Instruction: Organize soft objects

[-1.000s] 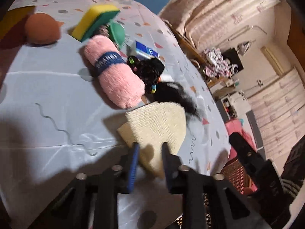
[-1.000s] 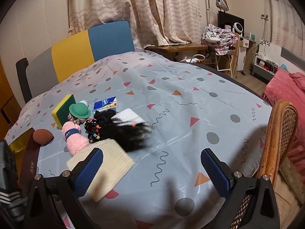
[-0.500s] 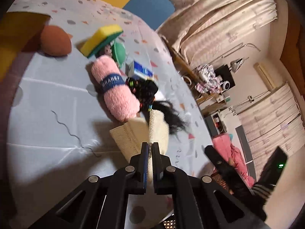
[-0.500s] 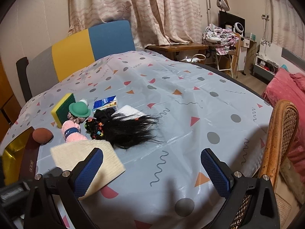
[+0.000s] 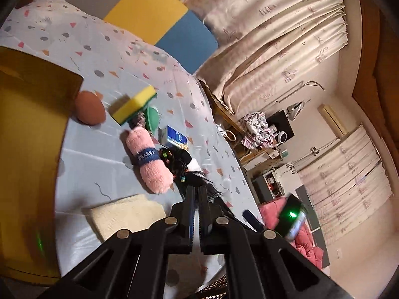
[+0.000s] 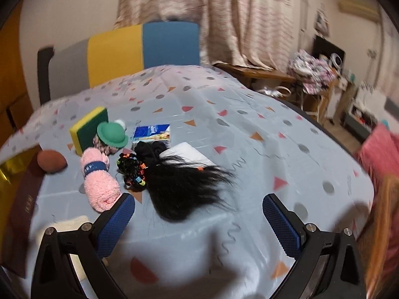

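A cream cloth (image 5: 124,214) lies folded flat on the tablecloth, just left of my left gripper (image 5: 197,189). That gripper is shut above the table, and no cloth shows between its tips. Past it lie a pink fluffy roll (image 5: 148,160), a yellow-green sponge (image 5: 133,106) and a brown ball (image 5: 89,112). My right gripper (image 6: 198,199) stands wide open with nothing between its fingers. A black wig (image 6: 189,186) lies just beyond it. The pink fluffy roll (image 6: 99,184) is by its left finger, and the cream cloth (image 6: 67,224) is partly hidden behind that finger.
A gold box (image 5: 30,149) fills the table's left side. A green toy hat (image 6: 112,134), a blue packet (image 6: 152,133), beaded hair ties (image 6: 132,169) and a white flat item (image 6: 187,153) sit mid-table. A wicker chair (image 6: 384,224) stands at the right edge.
The left gripper shut on the cream cloth's corner, lifted it and swung left; the cloth now lies folded while the gripper has risen. The right gripper moved in toward the wig.
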`<state>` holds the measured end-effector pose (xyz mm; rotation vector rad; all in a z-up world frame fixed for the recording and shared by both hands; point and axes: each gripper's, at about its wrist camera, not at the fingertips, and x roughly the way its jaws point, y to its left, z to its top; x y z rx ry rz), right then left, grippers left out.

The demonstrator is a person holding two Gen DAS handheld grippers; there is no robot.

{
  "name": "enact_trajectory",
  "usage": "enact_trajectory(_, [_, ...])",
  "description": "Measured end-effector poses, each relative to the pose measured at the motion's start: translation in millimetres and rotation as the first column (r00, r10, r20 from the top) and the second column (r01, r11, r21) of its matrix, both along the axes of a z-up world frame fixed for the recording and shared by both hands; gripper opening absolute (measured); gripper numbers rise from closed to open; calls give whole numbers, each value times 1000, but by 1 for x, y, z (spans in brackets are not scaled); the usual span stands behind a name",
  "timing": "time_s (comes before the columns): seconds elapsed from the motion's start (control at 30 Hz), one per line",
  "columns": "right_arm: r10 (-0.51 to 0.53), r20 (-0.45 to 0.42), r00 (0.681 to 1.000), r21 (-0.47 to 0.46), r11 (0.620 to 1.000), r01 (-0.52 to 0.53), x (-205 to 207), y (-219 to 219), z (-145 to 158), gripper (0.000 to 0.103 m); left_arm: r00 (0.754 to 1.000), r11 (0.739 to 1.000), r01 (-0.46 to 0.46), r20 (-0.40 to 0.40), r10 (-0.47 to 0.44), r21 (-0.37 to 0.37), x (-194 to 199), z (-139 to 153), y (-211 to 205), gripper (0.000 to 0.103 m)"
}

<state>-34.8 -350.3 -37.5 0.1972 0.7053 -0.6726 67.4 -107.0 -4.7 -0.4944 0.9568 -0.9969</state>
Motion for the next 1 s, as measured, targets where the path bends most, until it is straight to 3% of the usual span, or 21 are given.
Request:
enact_trajectory(0.1, [54,-58,997,-52,997,-57,24,1,-11,103,1000,998,16,-1,-16,68,-2,-6,-3,1])
enact_trajectory(0.13, [73,-72,995,-72,994,-78,31,2,-14,103,999,990,30,10,-31,134,-5,-9,-11,3])
enact_trajectory(0.23, [103,-121,987,-96,989,-115,45,1,-25,103,997,964,59,30,-69,261,-18,-21,-27,24])
enact_trajectory(0.27, [113,-134,984,-85,988,-125,48,0,-28,103,996,953,72,36,-87,295,-22,-25,-32,37])
enact_trajectory(0.33, [132,-146,980,-56,988,-141,52,-2,-32,99,991,927,86,67,-119,365,-31,-31,-43,41])
enact_trajectory(0.37, [140,-150,979,-43,988,-148,53,-3,-34,94,988,913,91,80,-133,397,-34,-34,-48,45])
enact_trajectory(0.43, [168,-153,974,5,986,-169,55,-6,-39,58,984,893,102,85,-154,438,-39,-42,-54,47])
enact_trajectory(0.47, [176,-158,972,38,984,-172,55,-8,-43,51,984,887,102,86,-156,451,-41,-45,-54,47])
enact_trajectory(0.53, [179,-165,970,92,982,-166,53,-12,-49,25,985,873,88,90,-148,479,-44,-49,-53,48])
enact_trajectory(0.6, [175,-152,973,122,980,-157,49,-15,-51,15,983,857,49,126,-131,513,-50,-49,-49,58])
enact_trajectory(0.67, [173,-124,977,136,978,-156,41,-15,-46,11,979,832,0,169,-113,555,-55,-49,-45,75])
enact_trajectory(0.77, [174,-86,981,138,977,-162,31,-13,-34,8,973,810,-10,194,-128,586,-60,-51,-45,75])
enact_trajectory(0.87, [172,-39,984,152,975,-164,20,-10,-21,8,976,800,7,169,-136,601,-59,-60,-49,79])
enact_trajectory(1.0, [153,12,988,161,975,-153,3,-10,-5,8,984,803,4,143,-111,595,-48,-73,-56,84])
